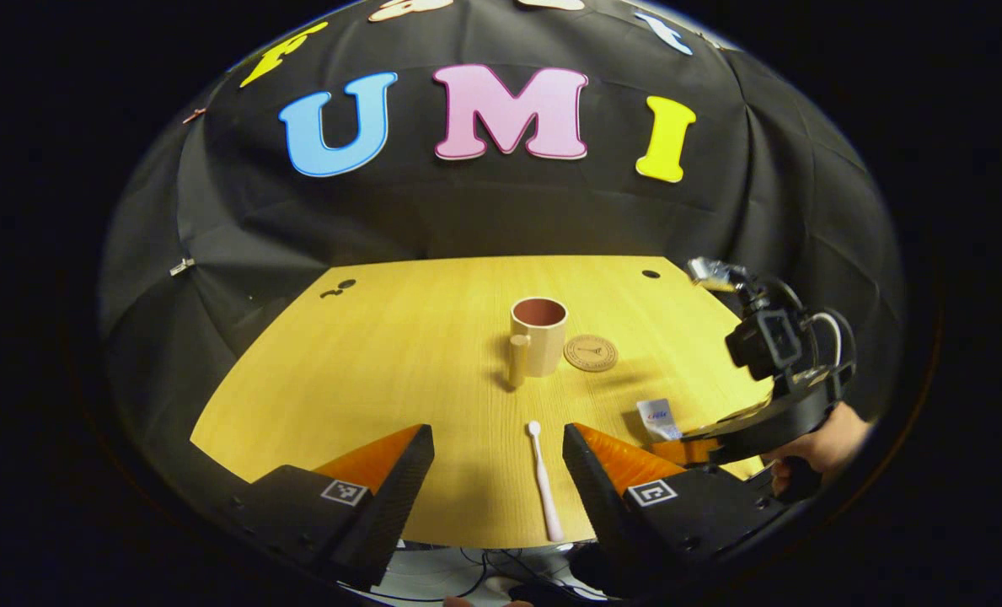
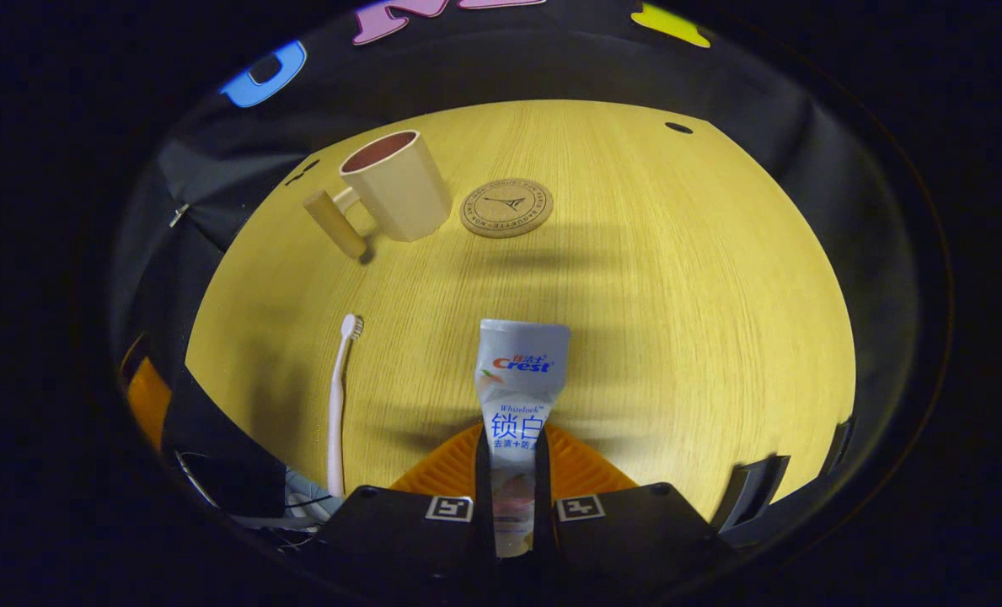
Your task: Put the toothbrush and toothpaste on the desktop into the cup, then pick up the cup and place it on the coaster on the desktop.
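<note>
Toothpaste, a white soft tube, is clamped between the right tool's fingers, crimped end pointing away over the yellow wood-grain surface. Left tool stands apart, astride the slim white toothbrush, which lies lengthwise, bristle head toward the beige handled cup. That cup stands upright just beside the round cork coaster.
</note>
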Tool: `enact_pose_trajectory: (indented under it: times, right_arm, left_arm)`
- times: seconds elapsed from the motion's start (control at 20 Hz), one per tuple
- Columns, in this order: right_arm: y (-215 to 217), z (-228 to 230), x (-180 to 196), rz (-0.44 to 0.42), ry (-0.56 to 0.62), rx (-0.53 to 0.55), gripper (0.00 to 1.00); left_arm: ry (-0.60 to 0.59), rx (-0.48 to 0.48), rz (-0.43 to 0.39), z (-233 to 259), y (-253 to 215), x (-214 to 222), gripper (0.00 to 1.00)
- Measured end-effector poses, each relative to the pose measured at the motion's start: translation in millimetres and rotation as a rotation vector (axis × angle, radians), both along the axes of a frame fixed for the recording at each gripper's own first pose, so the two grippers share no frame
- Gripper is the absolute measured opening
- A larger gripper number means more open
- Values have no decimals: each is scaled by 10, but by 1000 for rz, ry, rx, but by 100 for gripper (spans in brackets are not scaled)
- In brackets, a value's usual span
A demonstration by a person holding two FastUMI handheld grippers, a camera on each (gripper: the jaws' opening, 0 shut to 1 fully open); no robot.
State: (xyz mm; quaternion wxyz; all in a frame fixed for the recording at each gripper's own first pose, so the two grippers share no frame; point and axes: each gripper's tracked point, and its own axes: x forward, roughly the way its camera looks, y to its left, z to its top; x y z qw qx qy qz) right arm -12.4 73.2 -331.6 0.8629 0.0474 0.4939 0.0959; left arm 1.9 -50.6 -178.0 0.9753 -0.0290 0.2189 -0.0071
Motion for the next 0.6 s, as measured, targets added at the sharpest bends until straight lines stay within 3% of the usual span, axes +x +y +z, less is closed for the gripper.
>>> enact_pose_trajectory:
  times: [0.35, 0.6]
  right_arm:
    - [-351, 388, 31, 19, -34, 39, 21]
    - [-529, 344, 171, 42, -8, 46, 21]
  left_arm:
    - [198, 6, -30, -668, -390, 389, 87]
    - [386, -10, 23, -1224, -442, 527, 81]
